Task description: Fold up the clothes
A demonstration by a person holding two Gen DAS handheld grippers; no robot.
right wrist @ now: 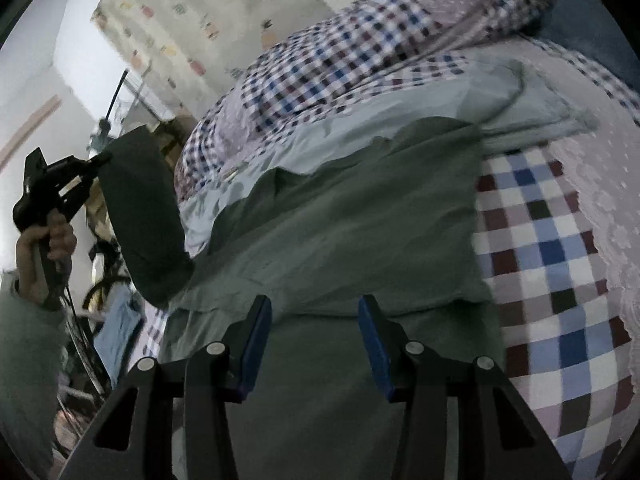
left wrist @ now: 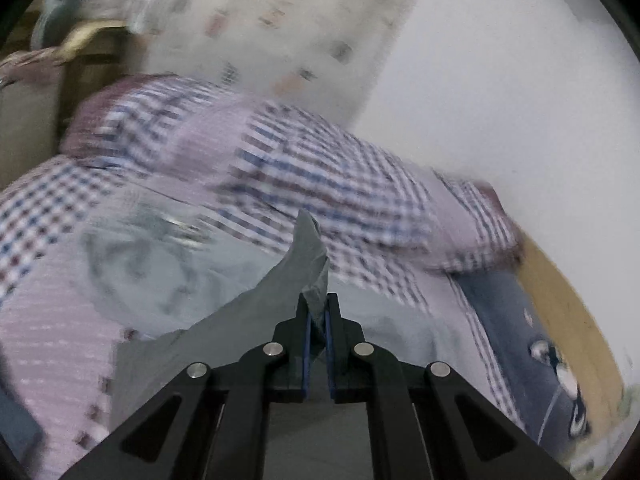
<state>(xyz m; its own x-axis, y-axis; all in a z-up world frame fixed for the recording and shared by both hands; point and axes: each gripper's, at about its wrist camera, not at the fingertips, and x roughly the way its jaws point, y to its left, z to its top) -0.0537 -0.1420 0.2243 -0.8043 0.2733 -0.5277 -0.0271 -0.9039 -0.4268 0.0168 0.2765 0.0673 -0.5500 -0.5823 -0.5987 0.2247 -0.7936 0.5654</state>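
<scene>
Checked bedding (right wrist: pixel 540 240) is carrying the grey garment (right wrist: pixel 340 220); the left gripper (left wrist: pixel 318 316) is pinching its corner and lifting it for a fold, while the right gripper (right wrist: pixel 314 320) is hovering wide, empty.

Two tools show: the left tool (left wrist: pixel 317 320) at the bottom centre of its own view, and the right tool (right wrist: pixel 314 344) at the bottom centre of its view. One dark green garment (right wrist: pixel 340 216) fills the middle of the right view. One pale blue garment (right wrist: pixel 400 112) lies above it. One checked quilt (right wrist: pixel 552 248) shows at right. One hand (right wrist: pixel 44 248) shows at the left edge.
</scene>
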